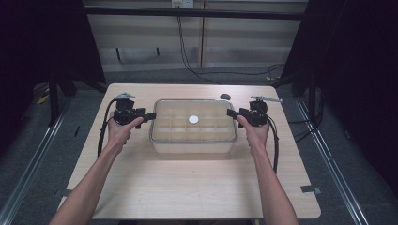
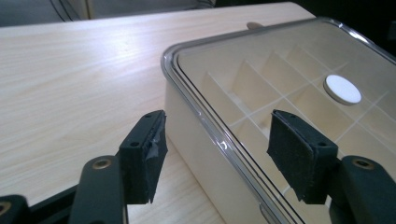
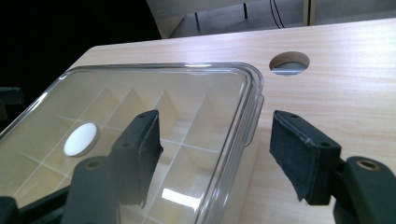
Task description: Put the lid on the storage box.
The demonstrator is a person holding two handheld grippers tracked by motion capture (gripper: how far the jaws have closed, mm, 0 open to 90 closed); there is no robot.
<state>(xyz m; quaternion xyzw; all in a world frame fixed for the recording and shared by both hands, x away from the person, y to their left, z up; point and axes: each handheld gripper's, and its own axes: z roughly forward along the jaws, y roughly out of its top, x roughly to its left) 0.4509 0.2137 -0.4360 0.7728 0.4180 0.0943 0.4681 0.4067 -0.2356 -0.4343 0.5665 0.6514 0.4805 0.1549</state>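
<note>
A clear plastic box (image 1: 192, 146) with a see-through lid and several inner compartments stands at the middle of the wooden table (image 1: 187, 187). A white round disc (image 1: 194, 119) shows at the lid's centre; I cannot tell if it lies on the lid or under it. My left gripper (image 1: 151, 116) is at the box's left end. In the left gripper view the left gripper (image 2: 217, 126) is open, with the box's rim (image 2: 196, 140) between the jaws and no pad pressing, and the disc (image 2: 342, 89) lies beyond. My right gripper (image 1: 231, 113) is at the right end. In its own view the right gripper (image 3: 215, 119) is open astride the rim (image 3: 243, 112), the disc (image 3: 81, 138) to the left.
A round hole (image 3: 289, 63) is cut in the tabletop behind the box's right end, seen as a dark spot (image 1: 225, 97) in the high view. Bare wood lies in front of the box. Cables run over the floor beyond the table's far edge.
</note>
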